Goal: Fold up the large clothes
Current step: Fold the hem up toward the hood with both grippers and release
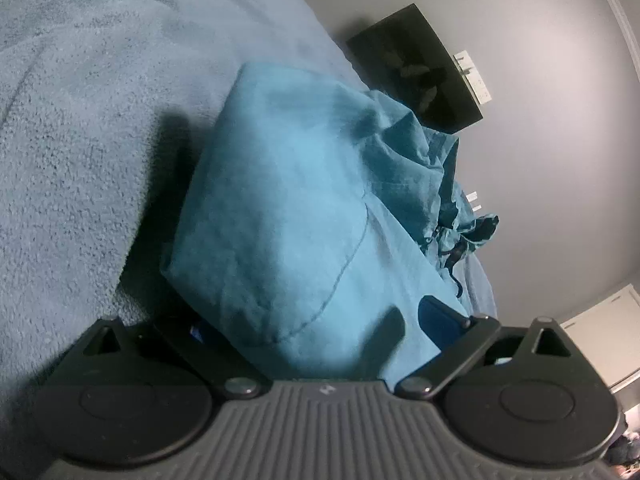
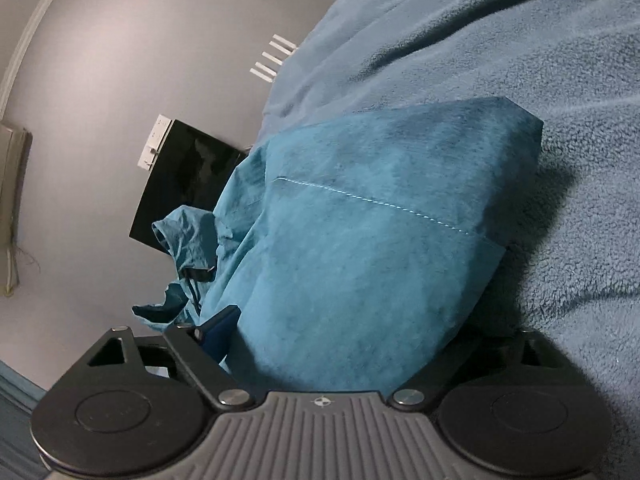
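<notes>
I saw both tongs, left gripper (image 1: 316, 320) and right gripper (image 2: 340, 328), spread wide around the soft, limp teal garment (image 1: 304, 200); I judged its folded edge the best hold.

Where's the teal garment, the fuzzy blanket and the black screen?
teal garment (image 2: 360, 264), right wrist view, middle of the folded cloth.
fuzzy blanket (image 1: 80, 140), left wrist view, bare fleece.
black screen (image 1: 420, 72), left wrist view, its dark face.
</notes>
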### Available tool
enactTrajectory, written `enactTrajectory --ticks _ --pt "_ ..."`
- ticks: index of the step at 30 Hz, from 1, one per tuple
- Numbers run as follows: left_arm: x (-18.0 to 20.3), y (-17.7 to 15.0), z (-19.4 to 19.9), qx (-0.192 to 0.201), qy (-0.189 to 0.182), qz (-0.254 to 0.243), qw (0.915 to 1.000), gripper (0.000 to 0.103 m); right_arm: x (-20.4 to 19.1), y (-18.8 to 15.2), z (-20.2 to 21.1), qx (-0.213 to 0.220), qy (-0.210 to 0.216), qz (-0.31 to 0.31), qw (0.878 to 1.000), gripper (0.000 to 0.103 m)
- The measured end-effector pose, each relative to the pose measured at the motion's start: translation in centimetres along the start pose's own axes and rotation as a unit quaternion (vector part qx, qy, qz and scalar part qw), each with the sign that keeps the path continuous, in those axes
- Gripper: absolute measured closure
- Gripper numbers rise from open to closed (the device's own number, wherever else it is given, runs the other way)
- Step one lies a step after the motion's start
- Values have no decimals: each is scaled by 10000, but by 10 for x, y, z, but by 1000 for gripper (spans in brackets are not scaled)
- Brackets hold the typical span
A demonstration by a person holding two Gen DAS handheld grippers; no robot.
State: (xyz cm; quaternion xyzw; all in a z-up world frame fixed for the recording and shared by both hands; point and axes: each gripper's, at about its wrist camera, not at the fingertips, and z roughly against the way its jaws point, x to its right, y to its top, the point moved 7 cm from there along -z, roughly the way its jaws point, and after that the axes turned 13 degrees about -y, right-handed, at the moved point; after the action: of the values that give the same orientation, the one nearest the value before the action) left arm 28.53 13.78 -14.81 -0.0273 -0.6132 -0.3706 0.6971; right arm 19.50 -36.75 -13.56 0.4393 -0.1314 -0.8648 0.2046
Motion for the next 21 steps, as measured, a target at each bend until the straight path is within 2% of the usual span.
enactTrajectory --ticks 1,3,4,5,6,8,9,10,11,13,21 --pt "-2 0 -2 -39 30 -58 10000 6 -1 -1 -1 6 -17 36 10000 13" --pt "-6 2 -6 -49 132 -145 9998 14 -3 -1 -3 17 -55 101 9999 15" --pt "-8 4 -7 -16 143 -111 9998 17 -3 -3 -3 35 -64 117 9999 19" --pt "-9 6 -7 24 201 -130 9997 34 -4 -4 -3 56 -79 154 9998 25" --pt "-8 7 -9 21 226 -240 9995 62 -6 -5 -4 72 -99 217 9997 29" --pt "-1 6 -10 -39 256 -482 9985 81 -11 -7 -2 103 -31 345 9993 58" --pt "4 6 -9 -45 259 -615 9978 86 -16 -7 1 165 9 445 9989 65" --pt "9 7 -8 -52 276 -694 9972 87 -19 -8 6 250 -35 591 9979 78" --pt "12 8 -7 -51 272 -704 9971 89 -25 -10 9 330 -85 757 9966 84" --pt "14 10 0 -47 235 -631 9977 91 -35 -12 18 444 -119 950 9944 88" --pt "31 18 43 -372 413 -785 9954 93 -45 -23 65 326 -262 1075 9933 90"
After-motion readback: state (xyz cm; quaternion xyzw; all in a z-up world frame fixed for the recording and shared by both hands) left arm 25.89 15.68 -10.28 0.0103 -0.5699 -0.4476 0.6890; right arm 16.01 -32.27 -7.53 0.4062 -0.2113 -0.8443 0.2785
